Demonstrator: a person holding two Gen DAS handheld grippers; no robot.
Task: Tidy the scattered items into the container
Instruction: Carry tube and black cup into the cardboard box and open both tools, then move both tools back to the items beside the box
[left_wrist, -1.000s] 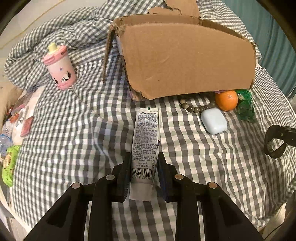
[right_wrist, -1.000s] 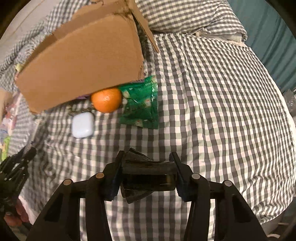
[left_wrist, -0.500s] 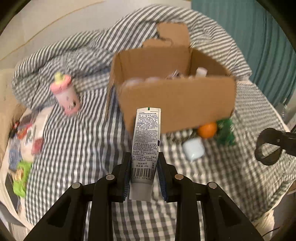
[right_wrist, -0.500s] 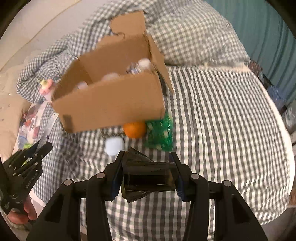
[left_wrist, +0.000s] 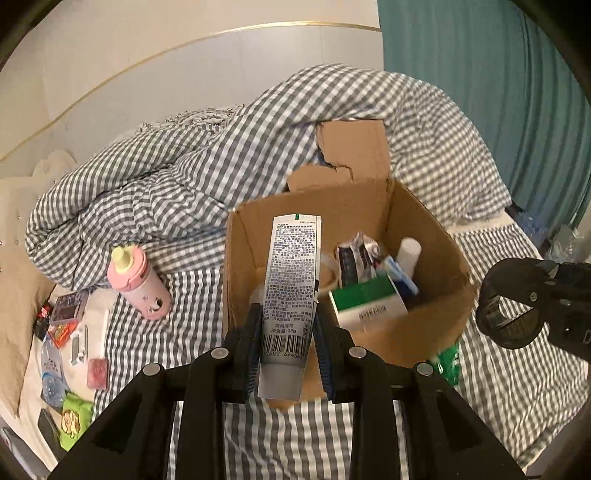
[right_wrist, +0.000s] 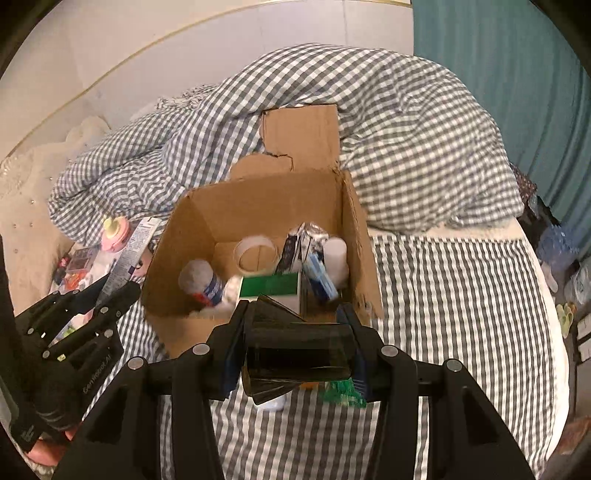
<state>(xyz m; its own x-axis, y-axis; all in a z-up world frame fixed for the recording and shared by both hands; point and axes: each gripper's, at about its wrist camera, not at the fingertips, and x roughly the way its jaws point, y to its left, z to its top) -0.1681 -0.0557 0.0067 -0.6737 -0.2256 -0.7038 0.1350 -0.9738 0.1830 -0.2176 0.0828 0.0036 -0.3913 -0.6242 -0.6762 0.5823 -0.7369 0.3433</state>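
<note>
Cardboard box (left_wrist: 424, 236) sits open on the checked bed (left_wrist: 517, 387); above it the left gripper (left_wrist: 288, 347) clamps a toothpaste tube (left_wrist: 291, 280), the right gripper (right_wrist: 297, 350) a dark folded fan (right_wrist: 295, 354).

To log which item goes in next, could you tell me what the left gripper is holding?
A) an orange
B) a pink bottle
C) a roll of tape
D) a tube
D: the left gripper is shut on a printed tube with a barcode, raised before the open box.
</note>
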